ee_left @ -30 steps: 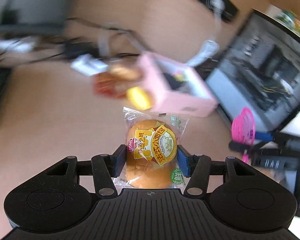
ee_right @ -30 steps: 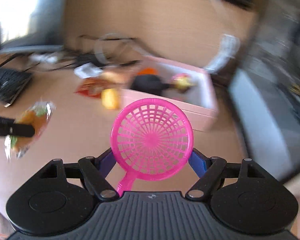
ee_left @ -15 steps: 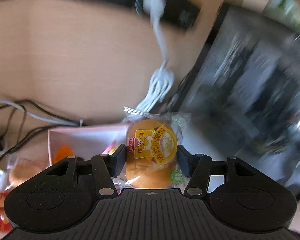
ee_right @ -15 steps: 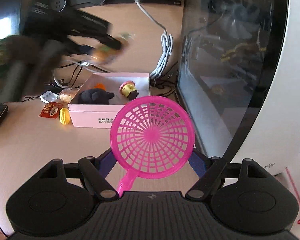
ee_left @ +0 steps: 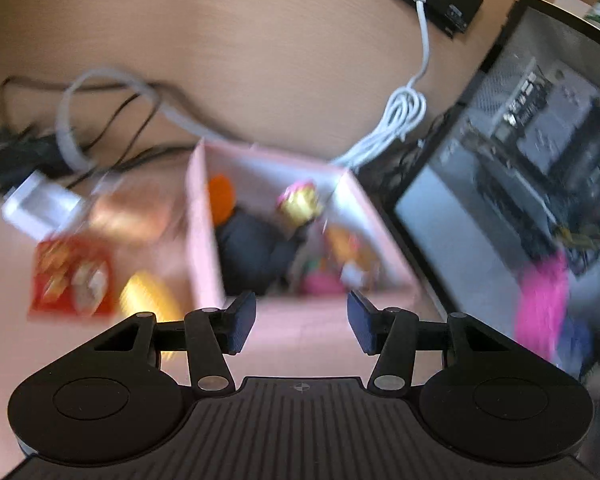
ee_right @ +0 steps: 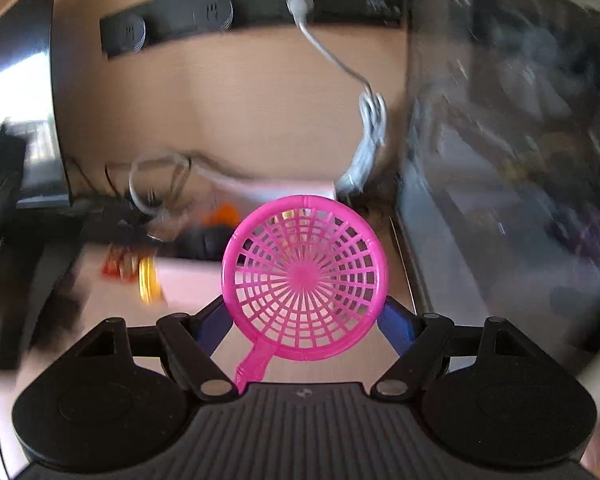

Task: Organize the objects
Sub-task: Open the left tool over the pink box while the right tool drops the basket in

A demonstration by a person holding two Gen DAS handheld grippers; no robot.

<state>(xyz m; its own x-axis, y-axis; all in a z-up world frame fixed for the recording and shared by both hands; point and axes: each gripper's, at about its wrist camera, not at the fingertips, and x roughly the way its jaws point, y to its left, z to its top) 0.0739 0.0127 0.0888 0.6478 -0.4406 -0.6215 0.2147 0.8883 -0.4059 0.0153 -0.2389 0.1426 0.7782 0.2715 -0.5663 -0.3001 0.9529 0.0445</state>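
Two grippers tilt down toward a wooden worktop (ee_left: 300, 60). The left gripper (ee_left: 302, 322) hovers just short of the near wall of a pink box (ee_left: 204, 248), its blue pads parted with nothing between them. Half a second ago those pads pinched a wrapped bun; the bun has left them, and a blurred orange-and-white packet (ee_left: 348, 250) now lies inside the box toward 3 o'clock. The log has the jaws narrowing slightly in that span, though the pictures show them standing clear of any object.

The right gripper (ee_right: 306, 326) is clamped on a pink strainer (ee_right: 304, 278), pads against its round rim at 3 and 9 o'clock, handle hanging toward 7 o'clock. That grasp looks the same as a second ago.

The box is open-topped and also holds a dark plush toy (ee_left: 256, 248), something orange (ee_left: 222, 198) and a small gold-and-pink figure (ee_left: 300, 202). At 9 o'clock from the box lie a red snack packet (ee_left: 72, 278) and a yellow item (ee_left: 150, 298). A white cable (ee_left: 400, 116) hangs at 1 o'clock.
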